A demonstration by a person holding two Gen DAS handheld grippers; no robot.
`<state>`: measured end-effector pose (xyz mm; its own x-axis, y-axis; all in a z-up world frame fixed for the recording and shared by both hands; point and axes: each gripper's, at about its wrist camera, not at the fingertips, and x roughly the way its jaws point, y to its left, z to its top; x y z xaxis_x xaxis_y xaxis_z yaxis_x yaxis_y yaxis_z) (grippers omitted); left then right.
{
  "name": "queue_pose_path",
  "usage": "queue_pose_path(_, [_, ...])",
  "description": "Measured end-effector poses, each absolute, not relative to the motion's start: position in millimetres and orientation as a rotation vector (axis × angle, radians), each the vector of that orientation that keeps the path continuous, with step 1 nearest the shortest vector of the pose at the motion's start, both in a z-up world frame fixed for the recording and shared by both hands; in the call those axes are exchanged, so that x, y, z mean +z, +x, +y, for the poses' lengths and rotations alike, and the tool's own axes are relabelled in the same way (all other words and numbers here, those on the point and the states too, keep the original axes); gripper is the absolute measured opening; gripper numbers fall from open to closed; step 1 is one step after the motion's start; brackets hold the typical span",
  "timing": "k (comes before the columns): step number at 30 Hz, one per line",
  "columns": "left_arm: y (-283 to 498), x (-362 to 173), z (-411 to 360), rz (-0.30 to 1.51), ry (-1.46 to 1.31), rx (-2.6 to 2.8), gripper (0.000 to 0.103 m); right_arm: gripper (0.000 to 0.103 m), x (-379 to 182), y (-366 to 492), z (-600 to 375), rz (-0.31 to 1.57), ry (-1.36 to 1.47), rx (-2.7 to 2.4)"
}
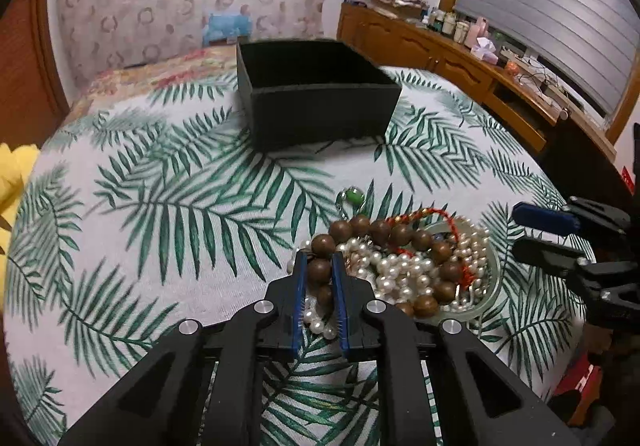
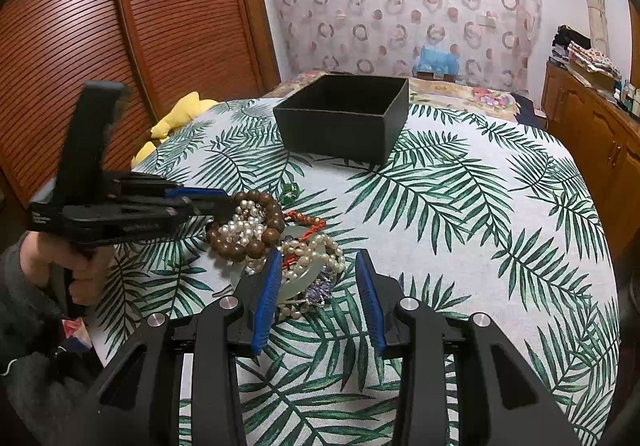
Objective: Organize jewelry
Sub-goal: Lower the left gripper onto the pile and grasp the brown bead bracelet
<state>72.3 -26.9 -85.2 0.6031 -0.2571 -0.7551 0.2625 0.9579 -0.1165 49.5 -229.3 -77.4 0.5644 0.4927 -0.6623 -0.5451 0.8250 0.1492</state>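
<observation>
A heap of jewelry lies on the leaf-print cloth: a brown wooden bead bracelet (image 1: pixel 404 238), white pearl strands (image 1: pixel 396 270), a red cord (image 1: pixel 440 214), a pale jade bangle (image 2: pixel 308 278) and a green stone piece (image 1: pixel 354 196). My left gripper (image 1: pixel 320 260) is shut on a brown bead of the wooden bracelet at the heap's left edge; it also shows in the right wrist view (image 2: pixel 224 202). My right gripper (image 2: pixel 316 266) is open, its jaws astride the heap's near side, holding nothing. An open black box (image 1: pixel 316 102) stands beyond the heap, and shows in the right wrist view (image 2: pixel 344 122).
The table (image 2: pixel 480 214) is round with a palm-leaf cloth. A yellow object (image 2: pixel 180 118) lies off its left edge. A wooden sideboard (image 1: pixel 460 58) with small bottles runs along the right wall. A bed with floral cover sits behind the box.
</observation>
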Motion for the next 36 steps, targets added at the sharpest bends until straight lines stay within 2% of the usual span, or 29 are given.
queue_pose_path(6, [56.4, -51.2, -27.9, 0.774, -0.008, -0.328, 0.010, 0.041, -77.2, 49.8, -232.4, 0.756, -0.077, 0.607])
queue_pose_path(7, [53.9, -45.4, -27.6, 0.757, -0.012, -0.331, 0.001, 0.041, -77.1, 50.0, -233.3, 0.755, -0.078, 0.607])
queue_pose_path(8, [51.6, -39.6, -27.1, 0.741, -0.015, -0.331, 0.000, 0.041, -76.6, 50.6, -233.9, 0.756, -0.080, 0.608])
queue_pose_path(13, [44.0, -18.6, -26.5, 0.688, -0.003, -0.330, 0.000, 0.041, -76.6, 54.3, -233.5, 0.761, -0.092, 0.605])
queue_pose_path(20, [59.9, -48.8, -25.2, 0.801, 0.023, -0.298, 0.000, 0.041, -73.7, 53.3, -230.8, 0.754, -0.097, 0.610])
queue_pose_path(22, [64.1, -62.9, -27.4, 0.840, 0.029, -0.297, 0.003, 0.041, -74.6, 54.0, -230.2, 0.757, -0.099, 0.609])
queue_pose_path(25, [70.8, -78.9, -29.8, 0.883, 0.048, -0.288, 0.022, 0.041, -76.1, 54.2, -229.4, 0.760, -0.098, 0.609])
queue_pose_path(36, [81.6, -92.8, -39.4, 0.904, 0.118, -0.312, 0.023, 0.041, -80.8, 54.6, -233.3, 0.764, -0.087, 0.600])
